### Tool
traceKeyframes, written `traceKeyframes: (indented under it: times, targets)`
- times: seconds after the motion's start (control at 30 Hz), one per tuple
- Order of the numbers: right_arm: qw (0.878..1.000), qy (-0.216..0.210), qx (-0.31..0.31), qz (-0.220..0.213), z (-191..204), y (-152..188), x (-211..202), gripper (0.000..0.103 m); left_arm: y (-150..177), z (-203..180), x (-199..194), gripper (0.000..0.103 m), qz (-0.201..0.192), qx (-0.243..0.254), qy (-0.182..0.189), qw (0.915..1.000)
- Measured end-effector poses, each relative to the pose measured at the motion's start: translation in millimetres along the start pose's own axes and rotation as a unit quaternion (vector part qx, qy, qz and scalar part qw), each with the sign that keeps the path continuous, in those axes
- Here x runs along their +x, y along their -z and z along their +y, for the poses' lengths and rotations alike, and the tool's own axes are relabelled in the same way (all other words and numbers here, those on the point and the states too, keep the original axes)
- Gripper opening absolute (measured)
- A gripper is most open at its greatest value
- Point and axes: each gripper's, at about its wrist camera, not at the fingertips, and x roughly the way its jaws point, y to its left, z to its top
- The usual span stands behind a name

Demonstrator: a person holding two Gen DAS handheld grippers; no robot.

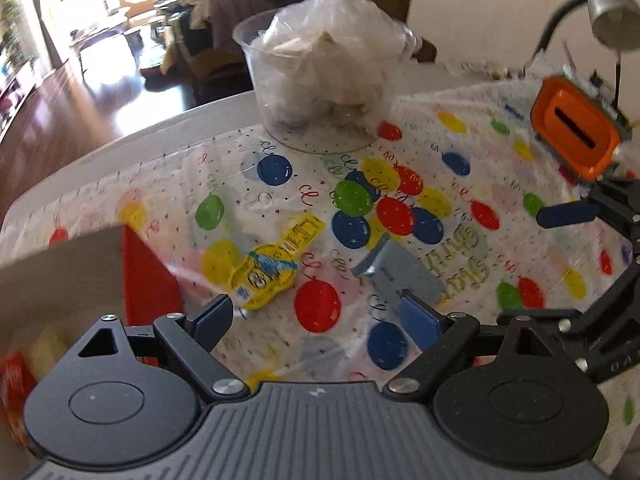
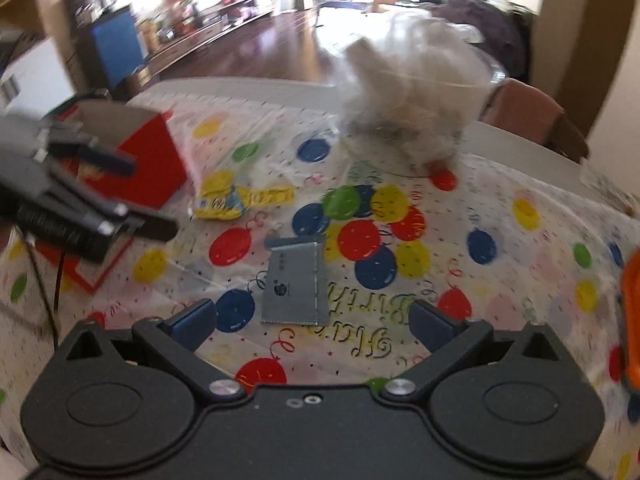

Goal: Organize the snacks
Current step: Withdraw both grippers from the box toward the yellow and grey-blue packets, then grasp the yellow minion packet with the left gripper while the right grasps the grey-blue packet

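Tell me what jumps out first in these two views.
The balloon-print tablecloth fills both views. On it lie a yellow packet and a grey packet, side by side and apart, with a red box at the left edge. Behind them stands a clear tub stuffed with white wrappers. Both tools, left and right, are open and hold nothing.

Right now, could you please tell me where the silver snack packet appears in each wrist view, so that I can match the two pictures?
Left wrist view: the silver snack packet lies flat right of centre, just beyond the left tongs' right fingertip.
Right wrist view: the packet lies at lower centre, ahead of the open right tongs.
Shared landmark: the yellow snack packet, to the silver one's left in both views.
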Motion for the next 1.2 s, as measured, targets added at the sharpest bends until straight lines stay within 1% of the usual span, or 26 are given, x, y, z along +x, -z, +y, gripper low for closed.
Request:
traceKeyframes:
  times: [0.13, 0.23, 0.33, 0.4, 0.43, 0.57, 0.7, 0.8, 0.93, 1.03, 1.13, 1.2]
  targets:
    - [1.0, -0.012, -0.008, 0.014, -2.0, -3.7, 22.1, 0.102, -15.2, 6.0, 25.8, 0.091, 0.032, 0.035, 0.006, 0.9988]
    - [0.999, -0.024, -0.01, 0.025, -4.4, -6.3, 40.2, 0.099, -24.0, 8.2, 46.0, 0.091, 0.057, 0.056, 0.013, 0.9967]
    - [0.999, -0.031, -0.016, 0.032, -4.5, -8.9, 55.2, 0.096, -32.1, 7.2, 62.1, 0.09, 0.069, 0.092, 0.006, 0.9933]
    - [0.999, -0.036, -0.016, 0.035, -5.5, -10.8, 63.9, 0.093, -36.7, 8.0, 72.7, 0.09, 0.08, 0.104, 0.005, 0.9913]
    - [0.999, -0.036, -0.015, 0.037, -6.1, -12.1, 68.4, 0.091, -38.7, 8.6, 78.2, 0.089, 0.087, 0.109, 0.003, 0.9902]
    - [0.998, -0.039, -0.008, 0.044, -7.0, -17.7, 86.1, 0.081, -43.8, 8.9, 99.1, 0.08, 0.117, 0.126, -0.009, 0.9851]
    - [0.998, -0.041, -0.011, 0.049, -4.4, -20.9, 98.1, 0.078, -43.4, 8.5, 118.4, 0.078, 0.153, 0.144, -0.022, 0.9775]
    - [0.998, -0.039, -0.019, 0.048, -1.9, -22.8, 102.7, 0.076, -42.8, 13.5, 127.7, 0.078, 0.168, 0.14, -0.025, 0.9754]
    - [0.998, -0.039, -0.015, 0.051, -1.1, -25.5, 110.1, 0.069, -43.0, 23.7, 134.1, 0.078, 0.175, 0.119, -0.02, 0.9771]
    - [0.998, -0.026, -0.025, 0.053, 3.1, -24.6, 113.1, 0.064, -41.5, 28.9, 135.2, 0.078, 0.172, 0.108, -0.015, 0.9792]
    - [0.998, -0.022, -0.027, 0.056, 5.1, -23.3, 115.2, 0.057, -40.3, 34.1, 133.4, 0.071, 0.168, 0.089, -0.001, 0.9818]
    - [0.998, -0.017, -0.027, 0.057, 5.6, -23.0, 116.4, 0.055, -39.3, 36.6, 131.5, 0.063, 0.164, 0.078, 0.004, 0.9834]
